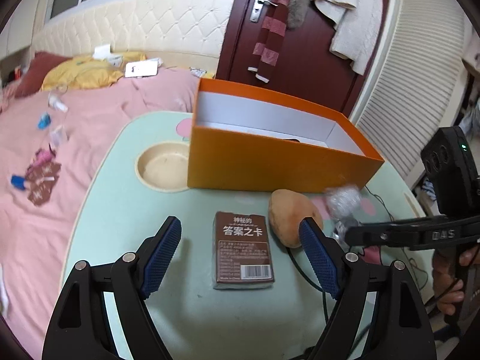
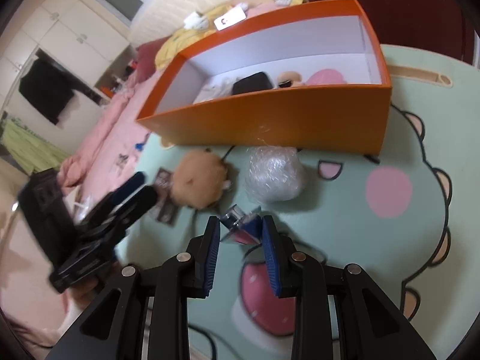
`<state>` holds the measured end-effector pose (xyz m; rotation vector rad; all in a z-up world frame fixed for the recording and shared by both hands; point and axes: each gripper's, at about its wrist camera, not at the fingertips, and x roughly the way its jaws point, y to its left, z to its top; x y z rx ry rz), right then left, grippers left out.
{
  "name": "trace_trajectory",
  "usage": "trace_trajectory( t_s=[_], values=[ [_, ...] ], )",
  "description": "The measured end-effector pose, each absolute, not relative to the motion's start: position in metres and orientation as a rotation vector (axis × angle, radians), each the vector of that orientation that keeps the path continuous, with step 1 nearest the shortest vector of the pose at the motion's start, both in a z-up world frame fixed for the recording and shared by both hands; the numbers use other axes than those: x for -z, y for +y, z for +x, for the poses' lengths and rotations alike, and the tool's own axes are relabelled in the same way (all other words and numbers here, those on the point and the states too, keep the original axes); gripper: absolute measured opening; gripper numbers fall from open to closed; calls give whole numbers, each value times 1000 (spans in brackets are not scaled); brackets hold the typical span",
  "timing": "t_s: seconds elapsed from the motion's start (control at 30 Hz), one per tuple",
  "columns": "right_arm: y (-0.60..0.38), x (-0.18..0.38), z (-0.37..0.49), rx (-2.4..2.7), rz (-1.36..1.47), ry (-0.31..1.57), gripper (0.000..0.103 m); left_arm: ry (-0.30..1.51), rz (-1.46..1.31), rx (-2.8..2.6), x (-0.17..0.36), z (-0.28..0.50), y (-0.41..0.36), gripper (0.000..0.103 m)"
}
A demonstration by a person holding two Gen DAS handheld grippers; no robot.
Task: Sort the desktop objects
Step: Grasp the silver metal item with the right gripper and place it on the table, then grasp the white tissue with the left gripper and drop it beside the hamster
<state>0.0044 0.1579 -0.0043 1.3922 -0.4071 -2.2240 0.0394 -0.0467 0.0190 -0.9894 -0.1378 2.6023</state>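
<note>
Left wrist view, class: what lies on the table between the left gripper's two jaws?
A brown card box lies flat on the green table between the open jaws, untouched, shown in the left wrist view.

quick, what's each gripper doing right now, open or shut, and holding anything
Left gripper: open, empty, over the brown card box.
Right gripper: shut on a small clear-wrapped blue and red packet.
</note>
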Motion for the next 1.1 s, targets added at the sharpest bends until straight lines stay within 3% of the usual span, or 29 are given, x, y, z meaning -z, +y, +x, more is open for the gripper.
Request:
trace_trajectory(
  t_s=[0.13,0.2,0.23,0.27,0.47,0.5,0.63,0.87,1.1],
  values=[
    [160,7,2,2259,1326,-429,28,-87,-946,-2597,-39,41,-43,81],
    [161,3,6,2279,1290,-410,43,-61,-921,-2584,-55,38,-41,81],
    [162,0,10,2309,1254,-395,59,-38,-910,-2578,-65,35,-39,81],
    [164,-4,16,2350,1204,-375,62,-8,-906,-2573,-76,29,-36,81],
    [177,-14,45,2489,991,-325,63,73,-1098,-2468,-113,-39,-7,81],
    [180,-10,45,2472,1003,-359,63,74,-1168,-2427,-113,-54,0,76],
    [192,1,43,2414,1060,-465,63,206,-1475,-2237,-90,-105,33,33],
    [210,1,43,2387,1041,-586,63,361,-1802,-2086,-39,-135,52,33],
    [219,-3,43,2356,1045,-648,63,211,-1822,-2008,-27,-144,48,33]
  ],
)
